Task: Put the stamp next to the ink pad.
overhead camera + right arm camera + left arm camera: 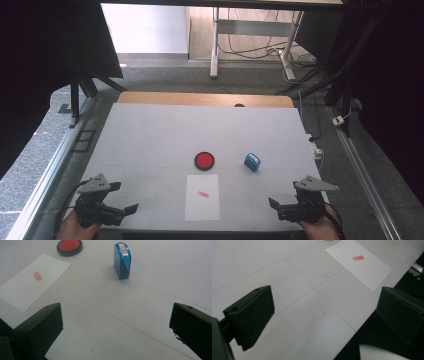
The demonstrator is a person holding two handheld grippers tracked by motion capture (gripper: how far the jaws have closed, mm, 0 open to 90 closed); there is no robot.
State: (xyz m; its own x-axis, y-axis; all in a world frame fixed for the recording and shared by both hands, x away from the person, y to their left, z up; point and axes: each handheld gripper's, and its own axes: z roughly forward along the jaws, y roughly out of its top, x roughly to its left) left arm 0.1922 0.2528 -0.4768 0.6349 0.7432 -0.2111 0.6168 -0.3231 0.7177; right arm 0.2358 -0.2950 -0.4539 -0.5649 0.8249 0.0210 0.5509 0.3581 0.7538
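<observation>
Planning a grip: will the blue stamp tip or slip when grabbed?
The blue stamp stands upright, tall on a narrow base, so a high push probably tips it. Its glossy, seemingly hard plastic sides may slip. It probably won't roll.

Two black tools, left tool (131, 208) and right tool (272, 204), each topped by a grey three-cornered plate. Blocky matte jaws with small screw holes near the tips. Black cable trailing beside the left one.
</observation>
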